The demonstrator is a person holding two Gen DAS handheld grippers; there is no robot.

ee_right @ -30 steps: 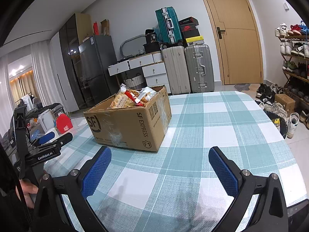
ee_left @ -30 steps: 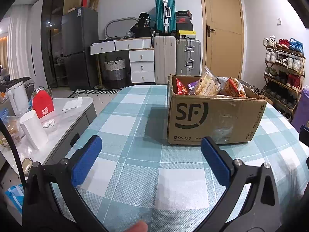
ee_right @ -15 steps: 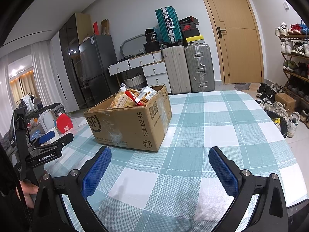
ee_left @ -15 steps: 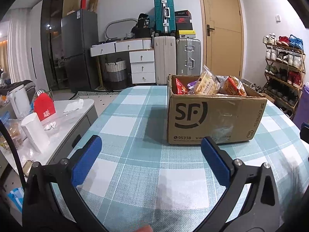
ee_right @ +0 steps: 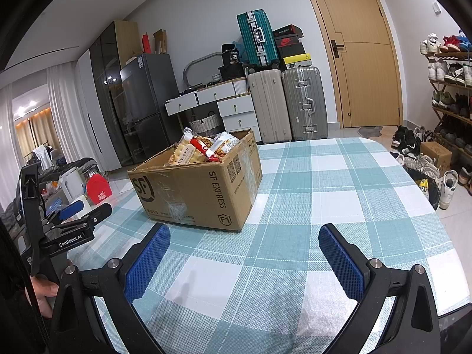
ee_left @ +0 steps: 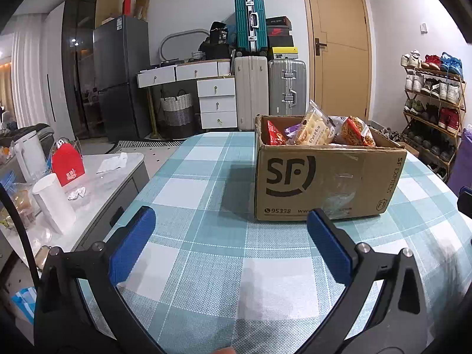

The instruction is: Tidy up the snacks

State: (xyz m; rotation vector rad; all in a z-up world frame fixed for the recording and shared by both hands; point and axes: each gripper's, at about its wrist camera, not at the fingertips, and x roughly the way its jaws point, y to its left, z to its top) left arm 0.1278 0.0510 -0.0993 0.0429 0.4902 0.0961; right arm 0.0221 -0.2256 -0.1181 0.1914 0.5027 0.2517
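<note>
A brown cardboard box (ee_left: pixel 324 177) marked SF stands on the checked tablecloth, and the right wrist view shows the same cardboard box (ee_right: pixel 200 185) at centre left. It holds several snack packets (ee_left: pixel 315 131), among them a pale cracker bag (ee_right: pixel 184 155) and a red packet (ee_left: pixel 274 134). My left gripper (ee_left: pixel 230 230) hovers open above the cloth, short of the box front, nothing between its blue pads. My right gripper (ee_right: pixel 244 244) is open too, empty, to the right of the box. The left gripper (ee_right: pixel 76 215) also shows at the left of the right wrist view.
The table (ee_right: pixel 339 206) carries a teal and white checked cloth. A side counter (ee_left: pixel 97 183) to the left holds a white cup (ee_left: pixel 54 203), a kettle and a red pouch. Suitcases (ee_left: pixel 271 88), drawers, a door and a shoe rack (ee_left: pixel 433 109) line the room behind.
The left gripper has drifted slightly, so the box sits a touch higher and nearer in its view. The right gripper's view is nearly the same.
</note>
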